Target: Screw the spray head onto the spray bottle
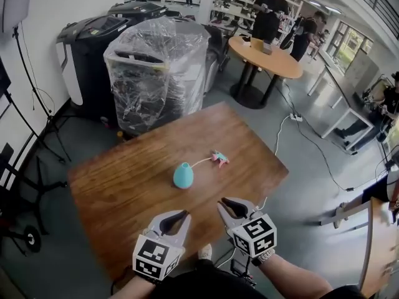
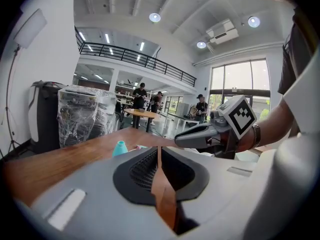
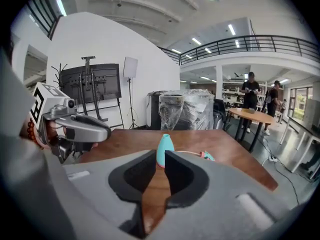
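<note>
The left gripper (image 1: 177, 217) hangs over the near edge of the wooden table (image 1: 118, 195), jaws clenched on nothing. If it goes in that way, I'd expect it to knock the bottle over rather than take it. The teal spray bottle (image 1: 183, 175) stands upright mid-table; it is rounded and looks slick, so a pinch could squirt it loose. Just beside it lies the pink spray head (image 1: 220, 158), whose thin tube (image 1: 201, 162) runs toward the bottle and could bend or miss the neck. The right gripper (image 1: 228, 204) holds its jaws slightly parted and empty. Nothing stands between either gripper and the parts. A plastic-wrapped machine (image 1: 156, 67) and a round table (image 1: 274, 58) stand well beyond.
</note>
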`<state>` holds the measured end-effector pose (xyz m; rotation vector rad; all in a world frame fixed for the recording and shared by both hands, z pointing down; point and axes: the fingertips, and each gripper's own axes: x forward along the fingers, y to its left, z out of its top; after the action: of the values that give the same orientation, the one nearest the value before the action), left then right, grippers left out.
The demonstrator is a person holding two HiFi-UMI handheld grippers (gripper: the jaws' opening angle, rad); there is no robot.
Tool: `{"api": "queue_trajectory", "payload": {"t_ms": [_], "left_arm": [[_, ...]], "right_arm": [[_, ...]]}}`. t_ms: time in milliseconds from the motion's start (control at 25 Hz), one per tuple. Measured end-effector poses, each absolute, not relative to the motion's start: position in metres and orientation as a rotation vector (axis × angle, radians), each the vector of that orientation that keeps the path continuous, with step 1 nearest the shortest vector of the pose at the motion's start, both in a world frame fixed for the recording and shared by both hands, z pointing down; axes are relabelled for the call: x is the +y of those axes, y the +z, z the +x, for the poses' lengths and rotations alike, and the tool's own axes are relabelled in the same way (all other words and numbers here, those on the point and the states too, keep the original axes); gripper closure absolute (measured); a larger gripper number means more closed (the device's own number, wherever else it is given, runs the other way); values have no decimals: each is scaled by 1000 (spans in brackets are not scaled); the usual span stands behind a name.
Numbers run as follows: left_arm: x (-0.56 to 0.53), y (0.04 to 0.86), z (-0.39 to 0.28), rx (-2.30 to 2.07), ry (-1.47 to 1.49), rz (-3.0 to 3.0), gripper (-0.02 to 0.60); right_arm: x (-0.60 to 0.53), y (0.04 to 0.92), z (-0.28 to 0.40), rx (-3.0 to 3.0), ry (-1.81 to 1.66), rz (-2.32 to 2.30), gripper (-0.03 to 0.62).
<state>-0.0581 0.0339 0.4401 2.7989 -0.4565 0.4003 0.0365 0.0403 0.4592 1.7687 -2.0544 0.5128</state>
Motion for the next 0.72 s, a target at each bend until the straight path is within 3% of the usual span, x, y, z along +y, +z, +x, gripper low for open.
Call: {"api": "queue_trajectory", "payload": {"t_ms": [720], "left_arm": [[4,448,30,-512,461,2784,514]], "right_arm": [[-18,455,129,-2080,484,1655,553]]}}
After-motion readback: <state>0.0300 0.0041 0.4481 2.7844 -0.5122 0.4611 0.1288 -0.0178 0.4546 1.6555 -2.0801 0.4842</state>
